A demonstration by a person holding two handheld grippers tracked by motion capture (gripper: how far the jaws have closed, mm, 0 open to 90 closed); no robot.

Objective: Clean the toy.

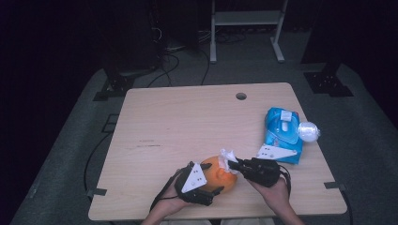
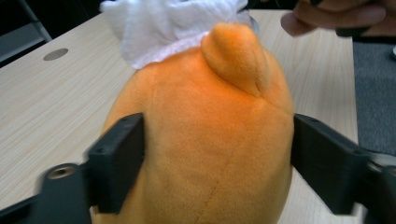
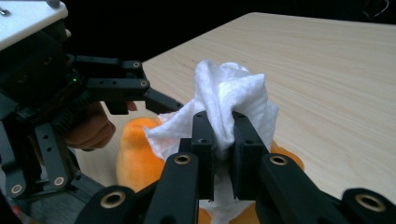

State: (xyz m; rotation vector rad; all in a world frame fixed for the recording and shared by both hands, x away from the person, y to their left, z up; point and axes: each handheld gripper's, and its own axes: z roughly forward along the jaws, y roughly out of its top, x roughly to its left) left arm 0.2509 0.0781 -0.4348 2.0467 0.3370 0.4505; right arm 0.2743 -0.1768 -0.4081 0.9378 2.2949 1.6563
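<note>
Dark floor and black stands surround a pale wooden table (image 1: 187, 122) in the high view, with a round hole (image 1: 241, 96) near its far edge. Close to the near edge, a little right of the middle, lies an orange plush toy (image 1: 217, 172). The left gripper (image 1: 206, 187) comes in from the near edge and has its jaws set on either side of the toy, while the right gripper (image 1: 233, 163) reaches from the right and holds a crumpled white wipe (image 1: 227, 156) against the toy's top. Toward the right edge lies a blue wipes pack (image 1: 283, 135) with its lid open, and a clear round ball (image 1: 308, 131) sits just beside the pack at the table's right edge. In the left gripper view, the two black jaws press against the toy's (image 2: 205, 140) left and right flanks, clenched around its body; a rounded orange nub sticks up from the top, and the white wipe (image 2: 163, 23) lies against the toy just behind it, with bare tabletop (image 2: 42, 107) to the left. In the right gripper view, the jaws are clamped tight on a fold of the wipe (image 3: 229, 102), which bunches upward above them; the orange toy (image 3: 135, 154) lies under the wipe, and the left gripper's dark frame (image 3: 56, 93) stands just beside it on the left.
</note>
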